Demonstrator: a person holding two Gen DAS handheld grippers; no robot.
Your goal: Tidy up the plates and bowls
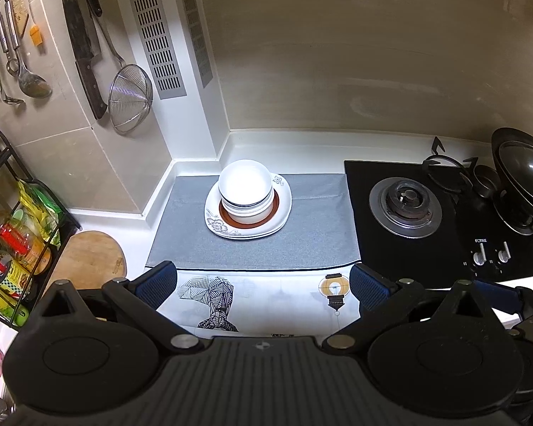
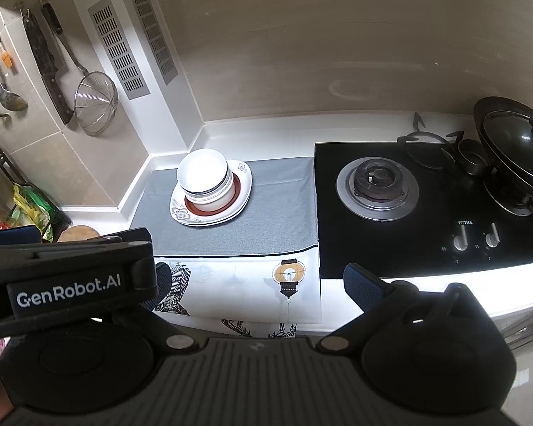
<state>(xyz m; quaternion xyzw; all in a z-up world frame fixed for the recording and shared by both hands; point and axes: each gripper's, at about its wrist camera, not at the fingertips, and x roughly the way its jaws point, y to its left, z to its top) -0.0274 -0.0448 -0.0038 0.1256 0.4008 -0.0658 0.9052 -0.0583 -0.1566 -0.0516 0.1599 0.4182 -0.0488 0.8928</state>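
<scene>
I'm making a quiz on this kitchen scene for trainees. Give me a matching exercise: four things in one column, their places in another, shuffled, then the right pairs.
Things:
1. stacked white bowls
2. wire strainer
3. lidded wok
4. round wooden board

Places:
A. hanging on the tiled wall
B. on the far right burner of the stove
C. on the floral plates on the grey mat
D. beside the black condiment rack

Pairs: 1-C, 2-A, 3-B, 4-D

Glossy ceramic bowls, matt grey cloth mat, wire-mesh strainer.
</scene>
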